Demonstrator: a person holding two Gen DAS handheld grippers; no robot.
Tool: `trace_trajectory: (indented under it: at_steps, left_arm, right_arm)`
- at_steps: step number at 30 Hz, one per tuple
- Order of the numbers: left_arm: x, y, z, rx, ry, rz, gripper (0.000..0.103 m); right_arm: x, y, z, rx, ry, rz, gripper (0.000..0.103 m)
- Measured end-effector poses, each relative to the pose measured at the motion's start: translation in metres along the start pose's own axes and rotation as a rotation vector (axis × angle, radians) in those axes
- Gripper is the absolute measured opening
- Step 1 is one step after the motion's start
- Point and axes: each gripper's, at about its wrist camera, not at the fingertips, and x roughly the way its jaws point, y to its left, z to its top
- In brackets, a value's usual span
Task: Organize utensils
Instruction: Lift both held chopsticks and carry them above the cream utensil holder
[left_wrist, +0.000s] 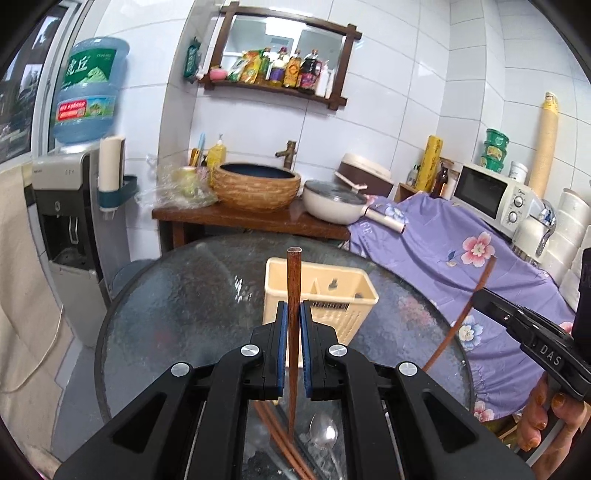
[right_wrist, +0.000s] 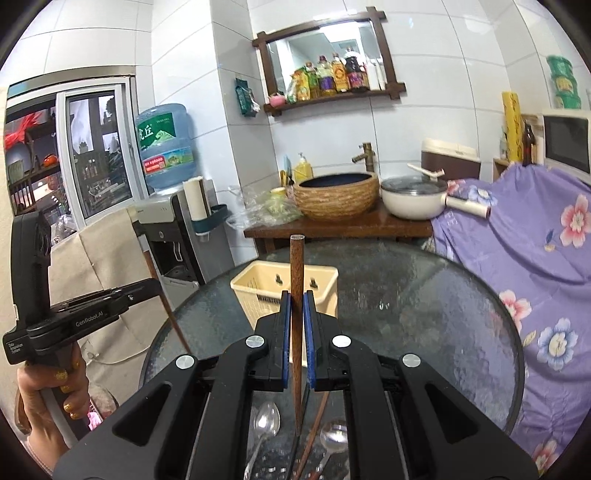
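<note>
A home kitchen: tiled walls, a basin sink (left_wrist: 256, 188), microwave (left_wrist: 491, 195), water dispenser (left_wrist: 62, 206) and condiment shelf (left_wrist: 273, 70).

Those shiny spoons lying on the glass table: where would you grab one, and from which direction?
Probably by the thin handle, coming straight down from above. The spoon lies flat on the glass table, so only its narrow handle fits between two fingers; the rounded bowl would likely slip.

"DAS" on the right gripper (left_wrist: 480, 295) — "GenRobot.AI" on the left gripper (right_wrist: 157, 286).
</note>
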Motion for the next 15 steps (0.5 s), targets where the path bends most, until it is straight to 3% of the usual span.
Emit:
trace_trajectory:
  at_steps: [11,15]
  left_arm:
    - [-0.003,-0.019,0.087,-0.007,-0.081,-0.057,0.006]
    - [-0.001,-0.021,0.123,-0.017,-0.128,-0.030,0.006]
  right_arm:
    - [0.018,0.021,0.087,-0.054,-0.043,0.035,0.007]
    - [0.024,0.028,0.122,-0.076,-0.074,0.024,0.007]
